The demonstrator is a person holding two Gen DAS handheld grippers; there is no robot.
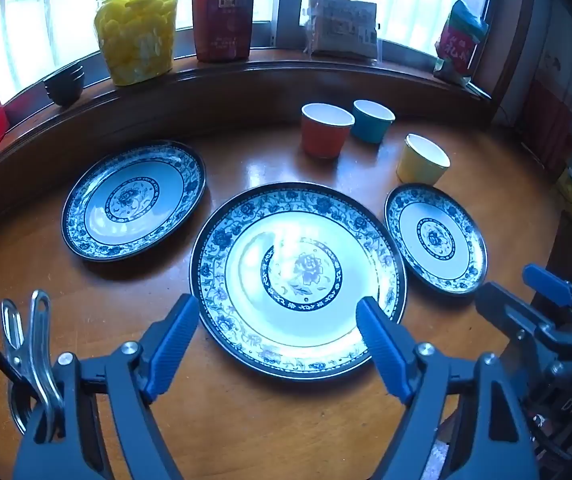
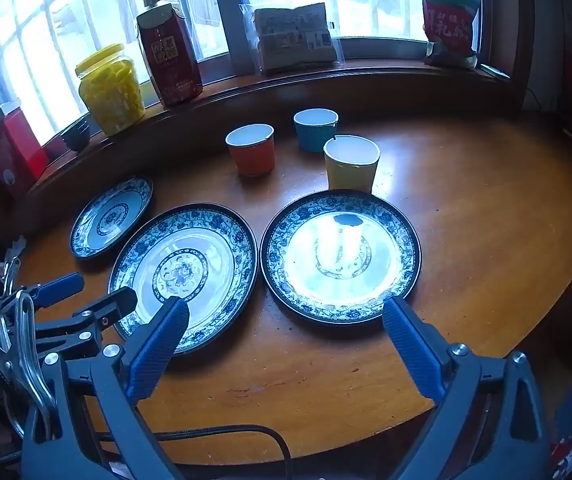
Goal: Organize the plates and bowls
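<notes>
Plates: three blue-and-white patterned plates lie flat on the round wooden worktop [image 1: 245, 420], none stacked.
Large plate: the large plate [image 1: 298, 280] sits in the middle of the row, nearest the left gripper.
Left plate: the mid-sized plate [image 1: 133, 200] lies to the left, apart from the large one.
Small plate: the small plate [image 1: 436, 238] lies to the right, just beside the large plate's rim; in the right wrist view it sits straight ahead of the right gripper.
Bowls: three cup-like bowls stand upright behind the plates, each white inside.
Bowl colours: an orange bowl [image 1: 326, 130], a teal bowl [image 1: 372, 120] and a yellow bowl [image 1: 422, 158]; the yellow one stands just behind the small plate.
Left gripper: the left gripper [image 1: 277, 340] hovers over the near edge of the large plate, tilted downward; its jaws stand wide apart and hold nothing.
Right gripper: the right gripper [image 2: 286, 340] hangs over the near rim of the small plate, tilted downward; its jaws are wide apart and empty.
Windowsill: one jar [image 1: 135, 28] of yellow contents with a yellow lid, one dark red bottle [image 1: 221, 12], one clear packet [image 1: 342, 26], one red-and-green bag [image 1: 460, 40].
Also on sill: a stack of small dark bowls [image 1: 65, 86] at the left; their count is unclear.
</notes>
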